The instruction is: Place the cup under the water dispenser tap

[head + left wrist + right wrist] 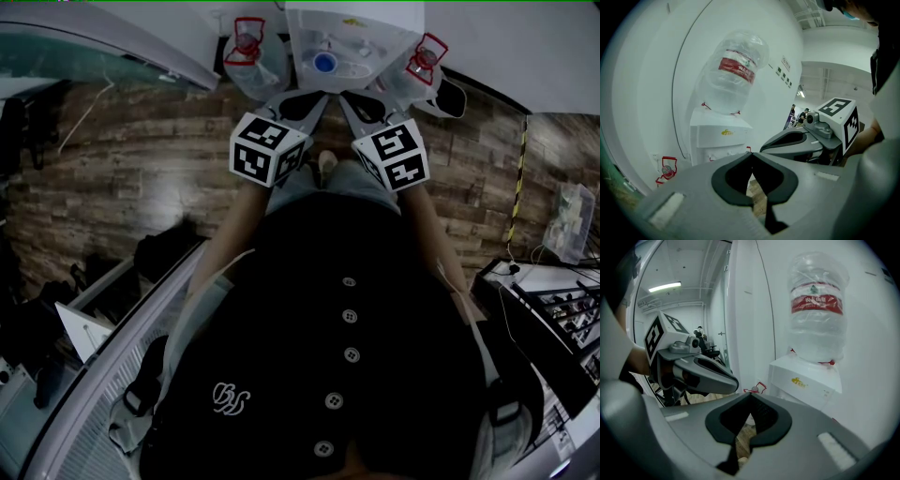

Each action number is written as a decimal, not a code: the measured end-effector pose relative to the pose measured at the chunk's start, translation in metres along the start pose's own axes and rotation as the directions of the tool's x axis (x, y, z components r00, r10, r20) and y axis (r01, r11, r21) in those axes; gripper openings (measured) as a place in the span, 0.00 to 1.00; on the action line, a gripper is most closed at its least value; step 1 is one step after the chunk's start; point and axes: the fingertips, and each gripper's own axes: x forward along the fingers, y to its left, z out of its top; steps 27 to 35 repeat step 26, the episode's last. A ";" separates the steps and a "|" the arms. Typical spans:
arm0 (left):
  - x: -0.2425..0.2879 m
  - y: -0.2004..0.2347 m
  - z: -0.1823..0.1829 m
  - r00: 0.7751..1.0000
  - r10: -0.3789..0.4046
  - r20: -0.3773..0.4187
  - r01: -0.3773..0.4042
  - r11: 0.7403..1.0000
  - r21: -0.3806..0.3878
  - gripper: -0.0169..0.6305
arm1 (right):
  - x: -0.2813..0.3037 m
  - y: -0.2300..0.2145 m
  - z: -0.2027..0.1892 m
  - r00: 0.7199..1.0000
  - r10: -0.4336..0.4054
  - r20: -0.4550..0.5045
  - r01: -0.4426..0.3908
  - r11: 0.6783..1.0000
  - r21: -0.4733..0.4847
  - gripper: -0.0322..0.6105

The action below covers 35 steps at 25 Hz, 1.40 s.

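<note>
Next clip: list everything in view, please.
Water dispenser: one, white, against the white wall.
Water bottle: one, clear with a red label, upside down on the dispenser.
Red racks: two, on the floor either side of the dispenser.
Floor: brown wood planks.
Cup: none that I can make out.
Shirt: one, black, buttoned, on the person.
Left gripper: grey, shut, empty.
Right gripper: grey, shut, empty.

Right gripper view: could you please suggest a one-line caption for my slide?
Shut, empty right gripper faces a white water dispenser topped by an inverted bottle.
</note>
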 end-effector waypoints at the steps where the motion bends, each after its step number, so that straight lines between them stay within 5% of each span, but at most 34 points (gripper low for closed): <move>1: 0.000 0.001 0.001 1.000 0.001 0.001 -0.001 1.000 0.000 0.02 | 0.000 0.000 0.001 1.000 -0.002 0.004 0.002 1.000 0.002 0.05; 35: -0.002 0.005 -0.002 1.000 0.014 -0.006 -0.014 1.000 -0.007 0.02 | 0.004 0.002 -0.002 1.000 0.004 -0.013 -0.004 1.000 0.007 0.05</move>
